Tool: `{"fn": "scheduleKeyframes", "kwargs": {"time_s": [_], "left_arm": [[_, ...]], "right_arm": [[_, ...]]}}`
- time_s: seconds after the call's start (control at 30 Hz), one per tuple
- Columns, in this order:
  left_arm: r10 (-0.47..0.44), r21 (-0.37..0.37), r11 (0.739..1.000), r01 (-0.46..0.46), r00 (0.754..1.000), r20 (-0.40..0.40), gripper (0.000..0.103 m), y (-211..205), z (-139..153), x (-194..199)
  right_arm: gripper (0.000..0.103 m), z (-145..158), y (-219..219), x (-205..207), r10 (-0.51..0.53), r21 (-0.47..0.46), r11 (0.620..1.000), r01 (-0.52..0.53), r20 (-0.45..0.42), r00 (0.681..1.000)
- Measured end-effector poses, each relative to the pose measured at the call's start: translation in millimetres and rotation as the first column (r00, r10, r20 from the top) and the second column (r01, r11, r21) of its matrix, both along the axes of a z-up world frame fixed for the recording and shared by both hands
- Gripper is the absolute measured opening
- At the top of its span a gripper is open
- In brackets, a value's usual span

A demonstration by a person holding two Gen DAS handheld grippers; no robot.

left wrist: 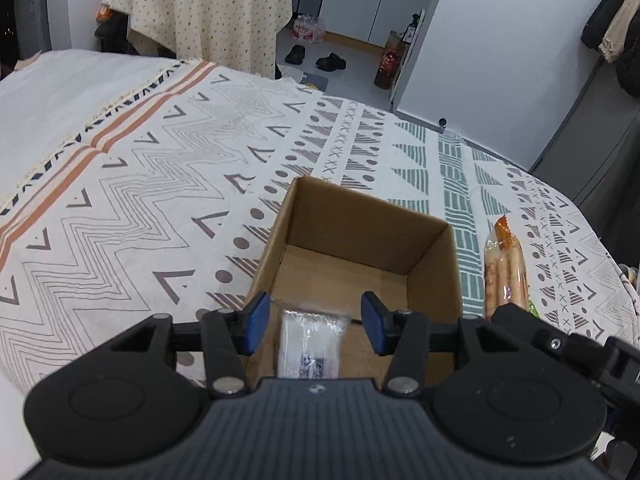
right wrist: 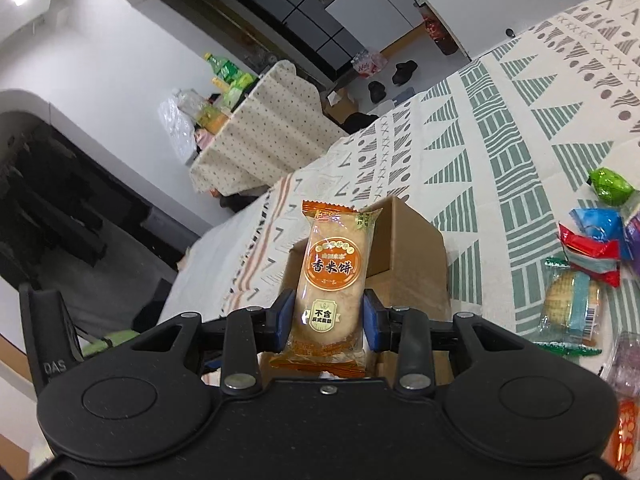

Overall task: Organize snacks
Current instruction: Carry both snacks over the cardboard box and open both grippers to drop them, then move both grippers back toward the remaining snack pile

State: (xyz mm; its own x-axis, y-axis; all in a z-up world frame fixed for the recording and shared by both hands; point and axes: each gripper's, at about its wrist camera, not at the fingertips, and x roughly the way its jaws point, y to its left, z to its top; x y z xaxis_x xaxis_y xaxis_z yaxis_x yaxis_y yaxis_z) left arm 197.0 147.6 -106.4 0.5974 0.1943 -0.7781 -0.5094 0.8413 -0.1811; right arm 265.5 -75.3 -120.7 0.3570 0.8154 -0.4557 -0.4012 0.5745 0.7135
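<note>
An open cardboard box [left wrist: 434,276] stands on the patterned tablecloth. My left gripper [left wrist: 316,326] is open just above the box's near side, with a clear plastic snack packet [left wrist: 310,346] lying below it inside the box. My right gripper [right wrist: 328,320] is shut on an orange rice cracker packet [right wrist: 334,276], held upright beside the box [right wrist: 412,256]. The same packet shows in the left wrist view [left wrist: 505,272] at the box's right.
Loose snacks lie on the cloth at the right: a green candy [right wrist: 610,186], blue [right wrist: 598,222] and red [right wrist: 590,256] packets, a round biscuit packet [right wrist: 572,300]. A second table with a dotted cloth [left wrist: 208,8] stands behind. Shoes [left wrist: 330,62] lie on the floor.
</note>
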Motion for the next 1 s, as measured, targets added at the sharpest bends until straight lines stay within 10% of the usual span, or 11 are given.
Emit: {"fn": "scheduleKeyframes", "kwargs": {"time_s": [1.0], "left_arm": [[-0.012,0.052,0.999,0.012,1.0,-0.004,0.103,-35.7,28.5,-38.1]], "right_arm": [[0.097,38.3,-72.6,-35.0,-0.103,-0.172,0.978,0.12,0.107,0.989]]}}
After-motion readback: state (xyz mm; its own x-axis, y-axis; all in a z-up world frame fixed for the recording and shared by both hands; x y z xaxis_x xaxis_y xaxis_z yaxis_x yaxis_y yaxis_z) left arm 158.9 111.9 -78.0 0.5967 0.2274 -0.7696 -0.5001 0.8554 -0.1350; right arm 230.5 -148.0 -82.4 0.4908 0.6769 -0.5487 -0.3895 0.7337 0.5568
